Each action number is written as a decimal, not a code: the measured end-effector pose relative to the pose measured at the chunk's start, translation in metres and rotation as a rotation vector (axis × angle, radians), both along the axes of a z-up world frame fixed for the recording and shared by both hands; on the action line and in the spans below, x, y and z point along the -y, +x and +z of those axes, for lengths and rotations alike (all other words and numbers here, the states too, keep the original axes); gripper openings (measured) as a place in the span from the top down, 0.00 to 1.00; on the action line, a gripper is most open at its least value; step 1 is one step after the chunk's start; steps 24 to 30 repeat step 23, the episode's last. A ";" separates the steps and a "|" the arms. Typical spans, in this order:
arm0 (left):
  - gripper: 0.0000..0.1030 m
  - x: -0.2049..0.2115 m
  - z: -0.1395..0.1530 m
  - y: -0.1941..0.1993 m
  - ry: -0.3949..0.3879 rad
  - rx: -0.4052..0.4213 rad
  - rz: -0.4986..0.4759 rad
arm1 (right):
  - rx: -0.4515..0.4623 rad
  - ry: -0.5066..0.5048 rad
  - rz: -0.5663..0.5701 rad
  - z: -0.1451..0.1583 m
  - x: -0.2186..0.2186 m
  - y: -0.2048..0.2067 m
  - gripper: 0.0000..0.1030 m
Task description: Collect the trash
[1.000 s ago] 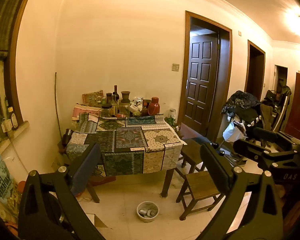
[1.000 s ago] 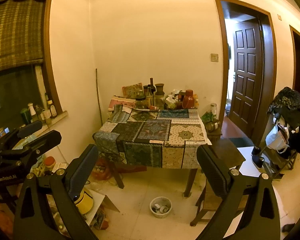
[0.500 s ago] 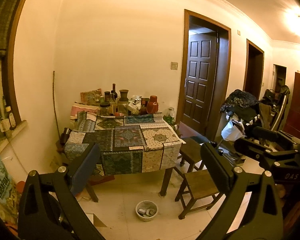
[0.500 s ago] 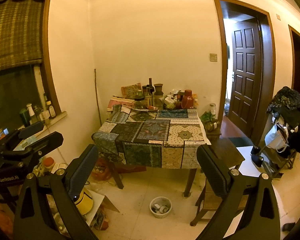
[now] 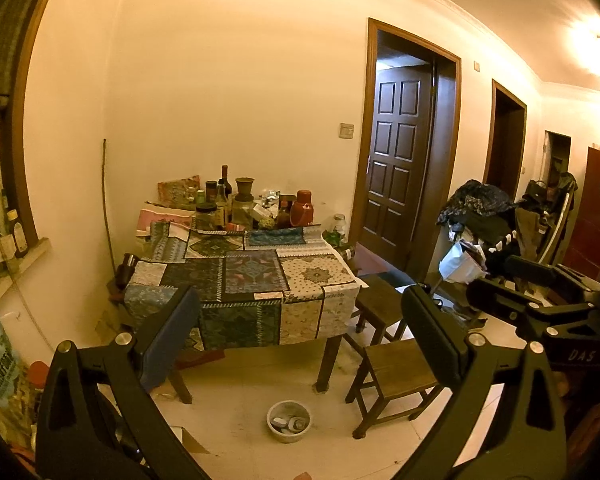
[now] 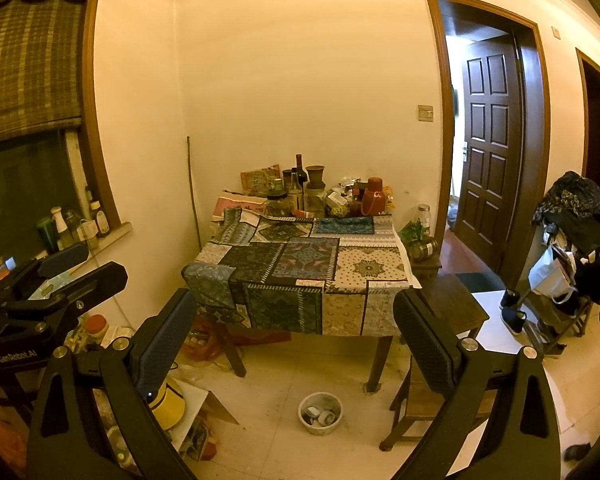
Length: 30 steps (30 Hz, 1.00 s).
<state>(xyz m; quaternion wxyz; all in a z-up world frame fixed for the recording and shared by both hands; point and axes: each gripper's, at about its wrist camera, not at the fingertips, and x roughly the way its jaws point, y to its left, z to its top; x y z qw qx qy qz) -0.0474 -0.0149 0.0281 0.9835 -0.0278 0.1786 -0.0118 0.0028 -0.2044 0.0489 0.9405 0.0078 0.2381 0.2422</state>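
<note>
A small white bin (image 5: 288, 421) with scraps in it stands on the floor in front of the table; it also shows in the right wrist view (image 6: 320, 412). The table has a patchwork cloth (image 5: 244, 280) (image 6: 300, 268), with bottles, jars and crumpled wrappers (image 5: 256, 204) (image 6: 324, 196) crowded at its far end. My left gripper (image 5: 300, 336) is open and empty, held well back from the table. My right gripper (image 6: 294, 336) is open and empty too; it appears at the right of the left wrist view (image 5: 540, 304), and the left gripper appears at the left of the right wrist view (image 6: 44, 280).
Two wooden stools (image 5: 396, 376) stand right of the table. Boxes, bags and a yellow item (image 6: 168, 400) lie on the floor at the left. A windowsill (image 6: 76, 232) holds bottles. A rack of clothes and bags (image 5: 484, 220) stands at the right, by an open door (image 6: 488, 168).
Both views have shifted only slightly; the table sits a little lower in the left wrist view. Both grippers stay open and empty.
</note>
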 end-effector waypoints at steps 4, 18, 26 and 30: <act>0.01 -0.001 -0.001 -0.001 -0.004 -0.001 -0.002 | -0.002 0.000 -0.002 0.000 -0.001 0.000 0.05; 0.01 0.003 -0.005 0.014 -0.014 -0.025 -0.027 | -0.034 -0.016 0.004 -0.003 -0.002 0.015 0.05; 0.01 0.002 -0.009 0.031 -0.023 -0.043 -0.021 | -0.055 -0.018 0.006 -0.005 -0.003 0.033 0.05; 0.01 0.002 -0.009 0.031 -0.023 -0.043 -0.021 | -0.055 -0.018 0.006 -0.005 -0.003 0.033 0.05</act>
